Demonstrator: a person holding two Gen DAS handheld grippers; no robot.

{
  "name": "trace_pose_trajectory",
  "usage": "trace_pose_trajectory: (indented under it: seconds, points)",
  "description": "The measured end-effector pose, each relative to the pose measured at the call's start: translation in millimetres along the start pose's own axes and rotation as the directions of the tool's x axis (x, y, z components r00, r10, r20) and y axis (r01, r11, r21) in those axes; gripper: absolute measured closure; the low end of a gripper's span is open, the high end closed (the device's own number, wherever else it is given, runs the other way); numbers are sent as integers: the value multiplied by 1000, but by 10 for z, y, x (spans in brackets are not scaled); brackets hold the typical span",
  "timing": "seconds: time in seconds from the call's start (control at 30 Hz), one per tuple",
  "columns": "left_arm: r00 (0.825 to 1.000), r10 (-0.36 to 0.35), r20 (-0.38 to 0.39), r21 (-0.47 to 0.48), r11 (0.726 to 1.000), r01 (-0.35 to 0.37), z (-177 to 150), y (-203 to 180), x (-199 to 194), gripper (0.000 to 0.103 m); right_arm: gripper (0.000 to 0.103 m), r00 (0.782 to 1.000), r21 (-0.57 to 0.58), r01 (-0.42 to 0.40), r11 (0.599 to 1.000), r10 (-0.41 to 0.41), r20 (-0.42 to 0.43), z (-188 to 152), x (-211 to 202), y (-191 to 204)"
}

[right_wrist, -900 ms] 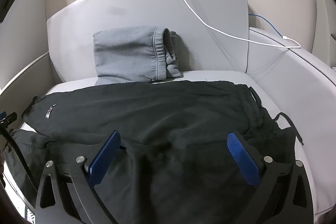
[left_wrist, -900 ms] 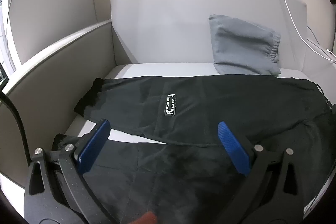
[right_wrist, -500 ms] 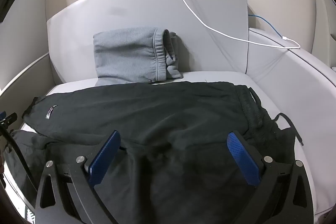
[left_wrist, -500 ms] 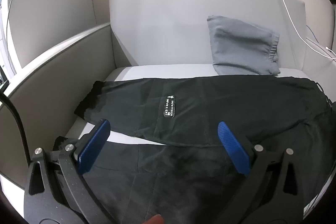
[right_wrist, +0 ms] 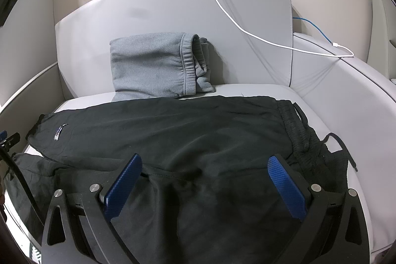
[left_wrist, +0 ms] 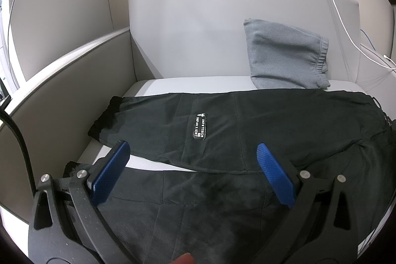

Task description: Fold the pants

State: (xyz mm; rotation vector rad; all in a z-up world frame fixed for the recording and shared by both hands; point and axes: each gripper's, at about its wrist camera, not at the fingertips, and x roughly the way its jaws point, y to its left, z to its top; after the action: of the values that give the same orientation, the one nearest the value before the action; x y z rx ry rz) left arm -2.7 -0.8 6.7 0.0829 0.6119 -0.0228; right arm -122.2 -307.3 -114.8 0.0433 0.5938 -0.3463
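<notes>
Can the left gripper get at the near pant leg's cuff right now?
Probably yes: the left gripper is open and empty above the black pants, and nothing lies over the near leg's cuff beside its left finger.

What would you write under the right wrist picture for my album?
Open right gripper hovers over black pants spread on a grey sofa, folded grey sweatpants behind.

Right hand-held gripper (right_wrist: 204,162), jaws spread wide and holding nothing, above black pants (right_wrist: 173,135) laid across the sofa seat (right_wrist: 259,90), waistband toward its right edge; folded grey garment (right_wrist: 158,66) leaning against the backrest; white cable (right_wrist: 247,31) draped over it.
</notes>
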Motion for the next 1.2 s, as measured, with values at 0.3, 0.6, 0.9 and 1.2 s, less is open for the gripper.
trace_pose_trajectory:
  seconds: [0.3,0.6,0.9,1.2]
  points:
    - [1000,1,3,1,1000,-1,-13,-2,-4,1,0,1000,1,-1,1000,1,-1,-9,23,4]
    - [1000,5,-1,8,1000,-5,1,-22,9,1,0,1000,1,-2,1000,2,-3,-4,14,2]
    - [1000,5,0,8,1000,-5,-8,-24,8,1,0,1000,-2,-1,1000,1,-5,-4,9,0]
    - [1000,5,0,8,1000,-5,-13,-31,7,1,0,1000,-30,-4,1000,4,-5,1,38,28]
